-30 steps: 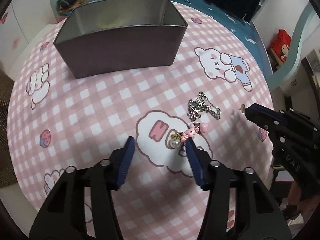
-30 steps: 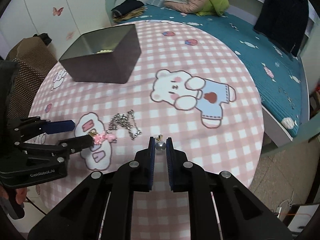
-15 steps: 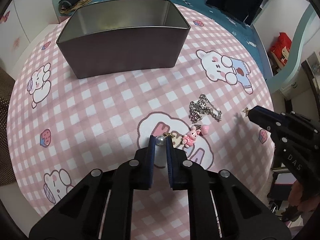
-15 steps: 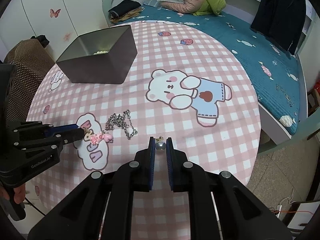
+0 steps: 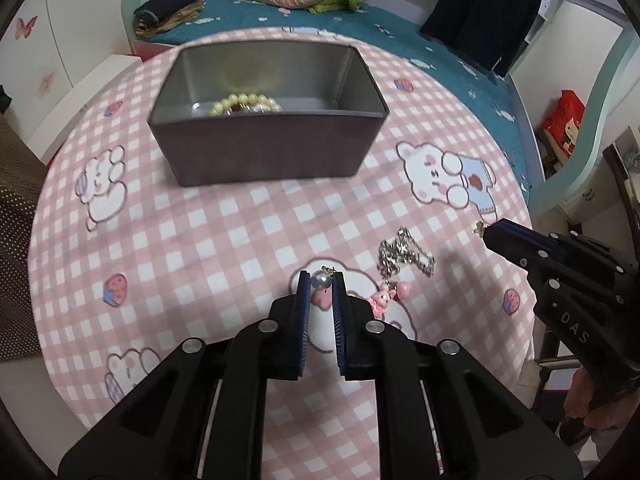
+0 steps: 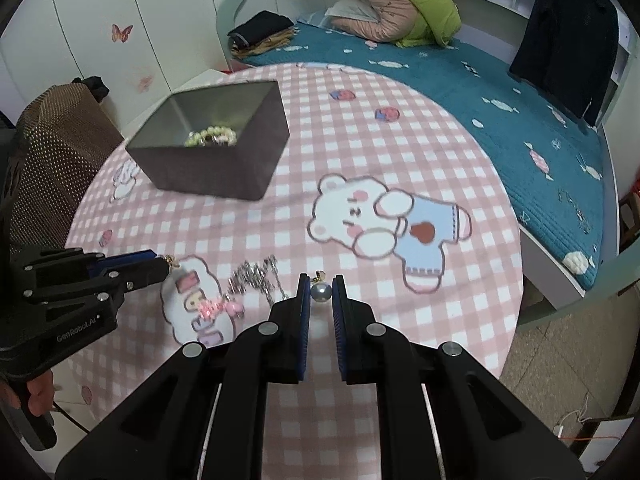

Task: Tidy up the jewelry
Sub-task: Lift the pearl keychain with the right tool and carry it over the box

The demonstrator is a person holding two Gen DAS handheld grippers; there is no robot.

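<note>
My left gripper (image 5: 321,282) is shut on a pearl earring (image 5: 321,279) and holds it above the pink checked tablecloth. My right gripper (image 6: 321,292) is shut on a second pearl earring (image 6: 321,292), also lifted. A silver chain (image 5: 404,254) and a pink charm (image 5: 386,298) lie on the cloth between the grippers; both show in the right wrist view, the chain (image 6: 256,276) and the charm (image 6: 218,307). The dark metal box (image 5: 264,114) stands at the far side with a pearl bracelet (image 5: 244,103) inside.
The round table (image 6: 460,300) ends close on the right, with floor beyond. A bed with a teal cover (image 6: 500,92) lies behind the table. A brown dotted chair (image 6: 52,132) stands at the left.
My left gripper closed on the pearl earring and lifted it off the cloth. Both grippers rose, so the box's inside with the bracelet came into view. The right gripper kept its pearl.
</note>
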